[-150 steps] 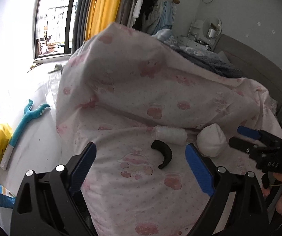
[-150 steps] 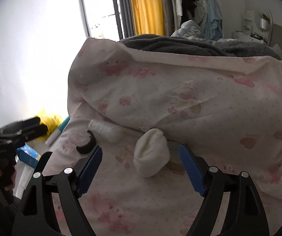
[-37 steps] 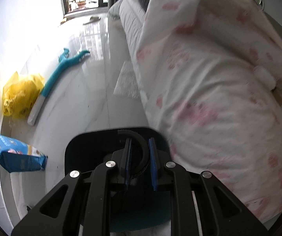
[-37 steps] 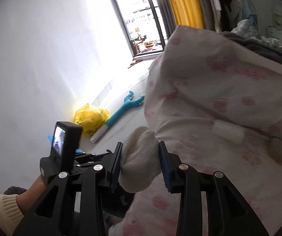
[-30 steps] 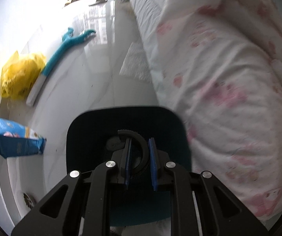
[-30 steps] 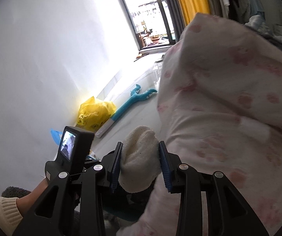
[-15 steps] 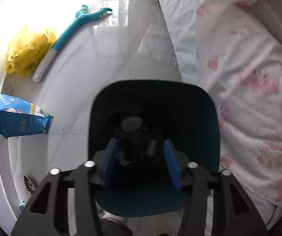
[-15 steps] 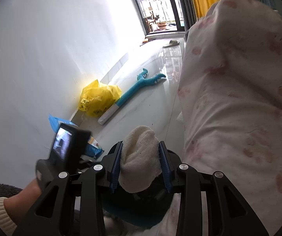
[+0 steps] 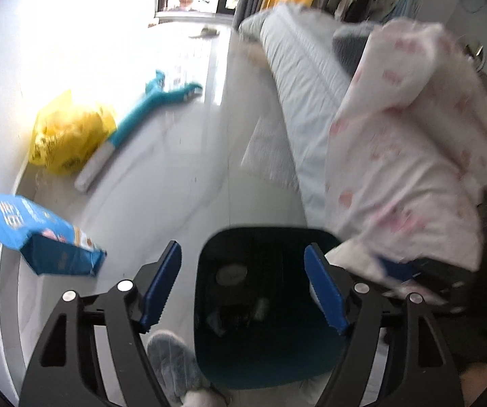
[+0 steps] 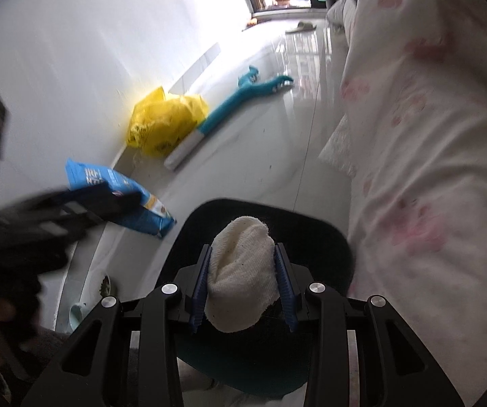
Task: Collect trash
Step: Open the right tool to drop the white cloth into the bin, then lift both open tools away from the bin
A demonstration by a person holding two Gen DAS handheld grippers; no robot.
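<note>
A dark teal trash bin point(image 9: 270, 359) stands on the floor beside the bed, with dark scraps lying at its bottom. My left gripper point(image 9: 243, 285) is wide open and empty just above the bin's mouth. My right gripper point(image 10: 241, 274) is shut on a white balled sock point(image 10: 241, 268) and holds it over the same bin point(image 10: 328, 234). The right gripper shows blurred at the right edge of the left wrist view point(image 9: 423, 278). The left gripper shows blurred at the left of the right wrist view point(image 10: 57, 213).
A pink-patterned duvet point(image 9: 406, 156) hangs over the bed on the right. On the floor by the wall lie a yellow bag point(image 9: 67, 139), a teal long-handled brush point(image 9: 141, 115) and a blue packet point(image 9: 40, 237). A grey slipper point(image 9: 172, 366) is beside the bin.
My left gripper has opened and dropped the black curved piece into the bin, then tilted up. My right gripper has carried the sock from the bed to above the bin.
</note>
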